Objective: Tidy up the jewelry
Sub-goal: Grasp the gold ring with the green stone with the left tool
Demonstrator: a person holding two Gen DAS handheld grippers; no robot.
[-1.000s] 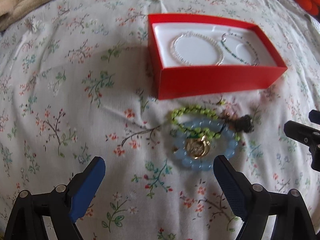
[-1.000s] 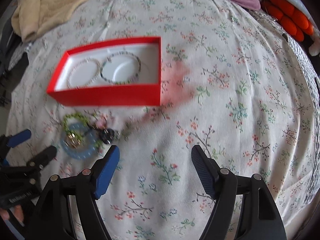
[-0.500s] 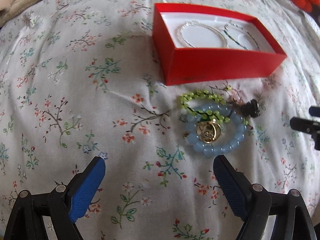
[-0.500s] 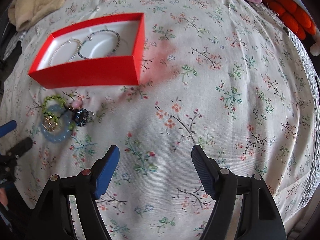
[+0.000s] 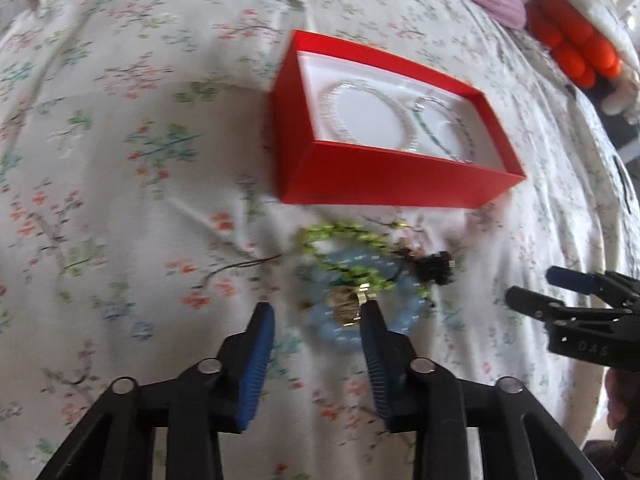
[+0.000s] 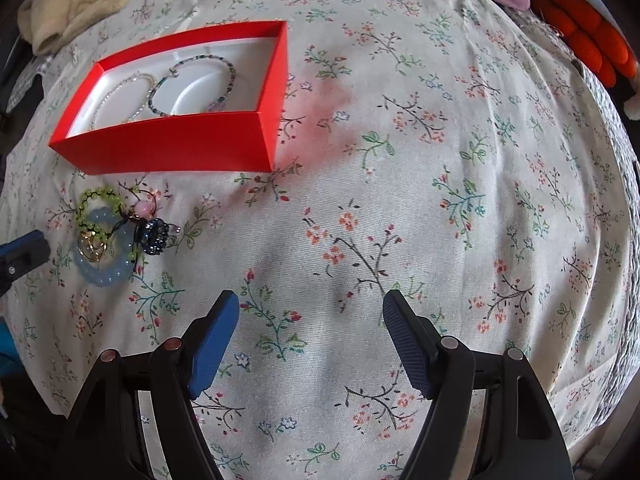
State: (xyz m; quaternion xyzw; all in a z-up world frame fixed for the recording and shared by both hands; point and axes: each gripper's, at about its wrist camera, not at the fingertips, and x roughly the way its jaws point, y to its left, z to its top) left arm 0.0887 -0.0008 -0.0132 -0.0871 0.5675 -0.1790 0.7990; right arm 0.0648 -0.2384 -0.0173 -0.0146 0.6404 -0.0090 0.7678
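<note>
While its fingers stand partly apart, holding nothing, the left gripper [image 5: 318, 316] hovers at the near edge of a heap of jewelry, its right finger [image 5: 374, 344] overlapping the blue bead bracelet [image 5: 404, 316]. A gold pendant [image 5: 346, 304], a green bead bracelet [image 5: 340, 240] and a dark clasp piece [image 6: 156, 236] lie tangled there on the floral bedspread [image 6: 400, 200]. Off to the side, the right gripper [image 6: 310, 316] is spread wide and empty. Beyond the heap sits a red box [image 6: 172, 148] holding a silver bracelet [image 5: 368, 116] and a dark beaded bracelet [image 6: 192, 84].
</note>
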